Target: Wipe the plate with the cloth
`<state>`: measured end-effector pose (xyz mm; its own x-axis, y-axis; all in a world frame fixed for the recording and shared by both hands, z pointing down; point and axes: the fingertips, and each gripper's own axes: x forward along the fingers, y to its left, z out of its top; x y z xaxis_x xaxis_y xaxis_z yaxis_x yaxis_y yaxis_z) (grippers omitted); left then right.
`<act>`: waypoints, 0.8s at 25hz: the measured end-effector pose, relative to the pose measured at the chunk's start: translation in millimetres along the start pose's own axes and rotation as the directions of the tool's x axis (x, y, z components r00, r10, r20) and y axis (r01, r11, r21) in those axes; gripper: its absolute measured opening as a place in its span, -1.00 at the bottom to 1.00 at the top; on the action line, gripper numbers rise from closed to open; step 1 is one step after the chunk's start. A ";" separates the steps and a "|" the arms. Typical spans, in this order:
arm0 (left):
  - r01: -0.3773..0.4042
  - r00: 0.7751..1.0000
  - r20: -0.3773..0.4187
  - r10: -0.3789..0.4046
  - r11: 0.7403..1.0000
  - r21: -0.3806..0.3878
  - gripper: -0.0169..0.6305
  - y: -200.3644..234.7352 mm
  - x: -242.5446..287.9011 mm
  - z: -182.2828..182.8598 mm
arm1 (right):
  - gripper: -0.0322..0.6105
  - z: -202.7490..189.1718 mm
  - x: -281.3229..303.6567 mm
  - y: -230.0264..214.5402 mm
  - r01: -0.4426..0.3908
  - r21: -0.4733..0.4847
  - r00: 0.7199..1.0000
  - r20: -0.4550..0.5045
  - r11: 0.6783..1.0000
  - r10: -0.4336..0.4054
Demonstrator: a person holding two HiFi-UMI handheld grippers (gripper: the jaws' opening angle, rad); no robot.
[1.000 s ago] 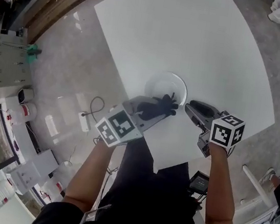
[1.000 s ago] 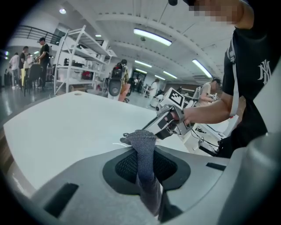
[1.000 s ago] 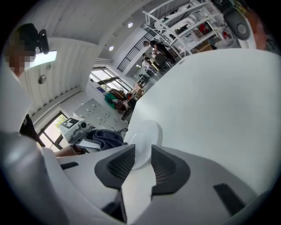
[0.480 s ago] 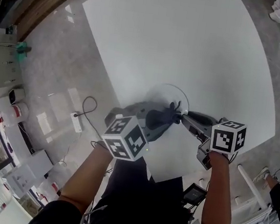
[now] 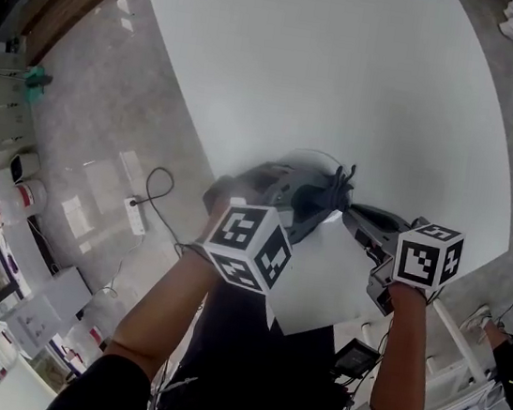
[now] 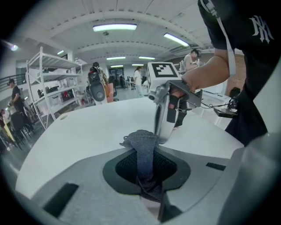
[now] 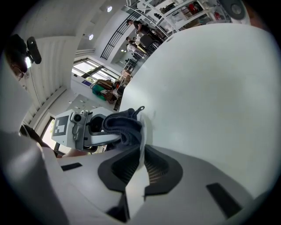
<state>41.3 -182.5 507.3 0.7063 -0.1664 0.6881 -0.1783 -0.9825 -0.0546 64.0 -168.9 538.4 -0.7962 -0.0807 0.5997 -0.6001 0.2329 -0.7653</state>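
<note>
Left tool (image 6: 147, 153) is clamped on the cloth (image 6: 142, 139), a dark knitted wad pinched at mid-length with a loose end standing above the jaws. Right tool (image 7: 141, 151) is closing its jaws, with the rim of the plate (image 7: 135, 182) edge-on between the pads and apparently already pinched. Plate sits near the person's corner of the white worktop (image 5: 368, 82), with the cloth against its face; whether it rests on the worktop cannot be told.

Handling, as judged: plate looks thin, stiff and smooth, probably light, slippery at the rim and breakable if dropped; a rim hold away from the wiped area suits it. Cloth is soft and limp, so only a bunched grip can press with it.

Clearances: worktop beyond the plate is bare and gives free room. Its near edge lies just below both tools, with a cable (image 5: 158, 197) and power strip (image 5: 130, 217) on the floor (image 5: 106, 131) to the left. Tools stand close together; a knock between them is the chief risk
</note>
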 end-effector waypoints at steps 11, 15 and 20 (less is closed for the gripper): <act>-0.133 0.988 -0.083 0.130 0.991 -0.030 -0.79 37.2 -45.4 -44.4 | -0.82 0.0 -1.3 -3.5 0.011 0.050 0.998 0.061 0.999 -0.014; -0.121 0.986 -0.119 0.115 0.992 -0.037 -0.79 14.4 -60.3 -53.7 | -0.83 -1.2 -2.0 -4.4 0.015 0.052 0.998 0.067 0.999 -0.018; -0.063 0.986 -0.159 0.053 0.996 -0.057 -0.79 -24.3 -69.1 -55.9 | -0.84 0.2 -2.5 -3.0 0.018 0.050 0.996 0.082 0.999 -0.022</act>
<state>-41.5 -142.4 501.5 0.5777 -0.2030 0.7906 -0.2612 -0.9636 -0.0566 67.8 -169.6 539.1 -0.7867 -0.1651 0.5948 -0.6171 0.1827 -0.7654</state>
